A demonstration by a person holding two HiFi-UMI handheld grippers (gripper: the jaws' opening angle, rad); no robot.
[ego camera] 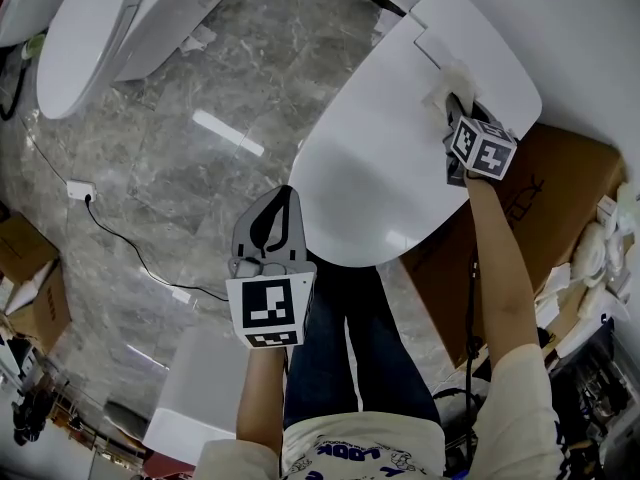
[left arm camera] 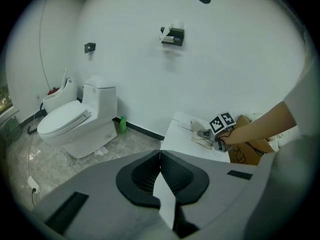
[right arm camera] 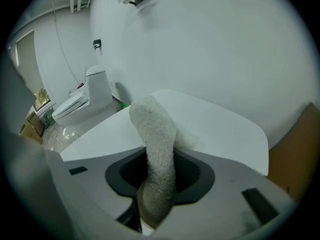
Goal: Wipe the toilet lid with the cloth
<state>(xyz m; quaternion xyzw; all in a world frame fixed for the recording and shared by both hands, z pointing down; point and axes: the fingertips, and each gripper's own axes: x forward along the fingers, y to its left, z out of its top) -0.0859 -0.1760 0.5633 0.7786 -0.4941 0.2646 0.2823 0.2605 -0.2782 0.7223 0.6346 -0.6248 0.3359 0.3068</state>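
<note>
The white toilet lid (ego camera: 370,178) lies closed in the middle of the head view. My right gripper (ego camera: 456,106) is at the lid's far end near the hinge, shut on a pale fluffy cloth (ego camera: 446,84) that rests on the lid. In the right gripper view the cloth (right arm camera: 155,139) runs up out of the jaws onto the lid (right arm camera: 220,126). My left gripper (ego camera: 286,192) hovers beside the lid's near left edge, shut and holding nothing. The left gripper view looks across the lid (left arm camera: 182,141) at the right gripper (left arm camera: 205,133) and the cloth (left arm camera: 199,135).
A brown cardboard box (ego camera: 565,183) stands right of the toilet. A second white toilet (ego camera: 90,28) sits far left, with a green bottle (left arm camera: 122,124) behind it. A cable and plug (ego camera: 80,190) lie on the marble floor. A paper holder (left arm camera: 173,34) hangs on the wall.
</note>
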